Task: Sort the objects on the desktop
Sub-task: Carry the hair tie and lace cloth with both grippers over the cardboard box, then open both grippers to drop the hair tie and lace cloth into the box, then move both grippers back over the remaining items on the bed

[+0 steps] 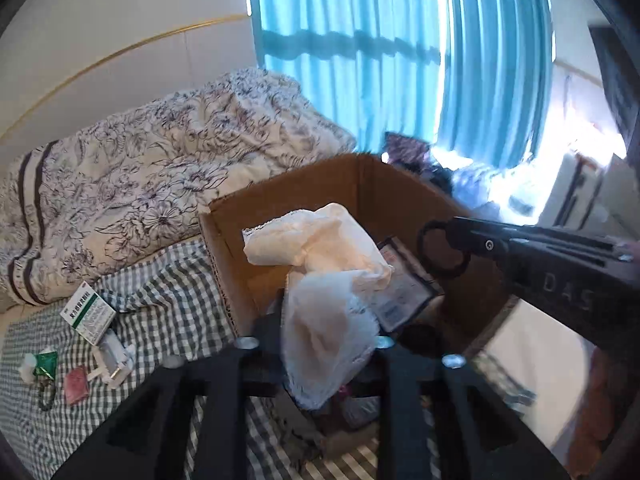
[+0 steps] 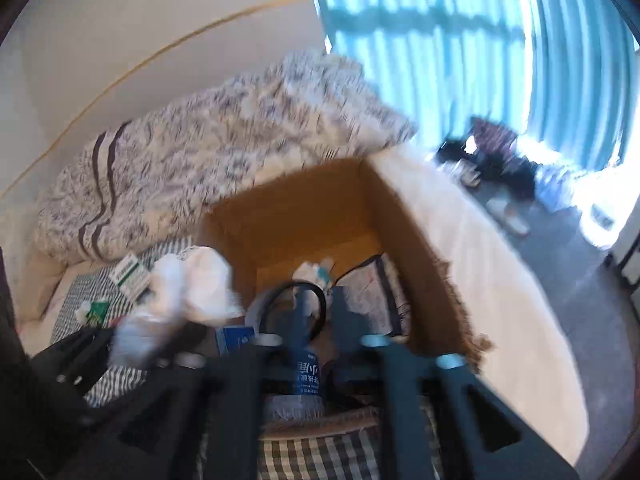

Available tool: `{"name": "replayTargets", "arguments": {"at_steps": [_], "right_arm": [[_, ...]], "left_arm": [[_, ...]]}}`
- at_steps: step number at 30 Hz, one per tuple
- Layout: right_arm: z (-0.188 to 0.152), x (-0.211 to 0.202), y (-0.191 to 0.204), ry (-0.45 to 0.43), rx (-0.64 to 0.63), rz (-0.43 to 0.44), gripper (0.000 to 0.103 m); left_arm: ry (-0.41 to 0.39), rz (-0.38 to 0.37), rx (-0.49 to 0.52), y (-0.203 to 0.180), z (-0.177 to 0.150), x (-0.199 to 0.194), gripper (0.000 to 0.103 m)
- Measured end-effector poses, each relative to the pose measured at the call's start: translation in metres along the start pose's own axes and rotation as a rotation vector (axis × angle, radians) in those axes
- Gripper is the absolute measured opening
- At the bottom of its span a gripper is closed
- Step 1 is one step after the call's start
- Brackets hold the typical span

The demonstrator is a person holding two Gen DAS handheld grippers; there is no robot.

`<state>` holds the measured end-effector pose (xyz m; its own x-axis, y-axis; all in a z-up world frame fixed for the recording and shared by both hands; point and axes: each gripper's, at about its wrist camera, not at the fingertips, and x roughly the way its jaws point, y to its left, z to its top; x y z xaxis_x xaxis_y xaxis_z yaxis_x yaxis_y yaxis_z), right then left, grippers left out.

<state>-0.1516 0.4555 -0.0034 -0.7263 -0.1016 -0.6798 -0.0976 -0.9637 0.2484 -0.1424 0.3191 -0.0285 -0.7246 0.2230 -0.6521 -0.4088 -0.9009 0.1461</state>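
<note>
An open cardboard box point(image 1: 280, 200) stands on the checked cloth, with a printed packet point(image 1: 404, 284) lying inside. My left gripper point(image 1: 320, 344) is shut on a crumpled white plastic bag point(image 1: 324, 280), held over the box's near left corner. The bag point(image 2: 188, 288) and the left gripper point(image 2: 132, 344) also show blurred at the left of the right wrist view. My right gripper point(image 2: 324, 312) is over the box point(image 2: 404, 208), shut on a blue tube point(image 2: 308, 372) with a black loop point(image 2: 280, 296). From the left wrist view, the right gripper point(image 1: 460, 240) enters from the right, the loop point(image 1: 442, 248) at its tip.
Left of the box on the checked cloth point(image 1: 172, 300) lie a green-and-white medicine box point(image 1: 89, 312), a white plug point(image 1: 114, 360), a green packet point(image 1: 44, 364) and a pink packet point(image 1: 76, 384). A floral quilt point(image 1: 140, 184) is piled behind. Blue curtains point(image 1: 400, 60) hang beyond.
</note>
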Motion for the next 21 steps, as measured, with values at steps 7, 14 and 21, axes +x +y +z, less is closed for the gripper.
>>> {"name": "replayTargets", "arguments": {"at_steps": [7, 14, 21], "right_arm": [[-0.012, 0.011, -0.012, -0.013, 0.055, 0.015, 0.072], [-0.024, -0.028, 0.018, -0.039, 0.030, 0.027, 0.072], [-0.044, -0.084, 0.092, -0.077, -0.048, 0.050, 0.072]], "left_arm": [[-0.008, 0.100, 0.036, 0.003, -0.022, 0.008, 0.103], [-0.024, 0.143, -0.001, 0.029, -0.027, -0.037, 0.103], [-0.019, 0.215, -0.060, 0.075, -0.061, -0.110, 0.103]]}}
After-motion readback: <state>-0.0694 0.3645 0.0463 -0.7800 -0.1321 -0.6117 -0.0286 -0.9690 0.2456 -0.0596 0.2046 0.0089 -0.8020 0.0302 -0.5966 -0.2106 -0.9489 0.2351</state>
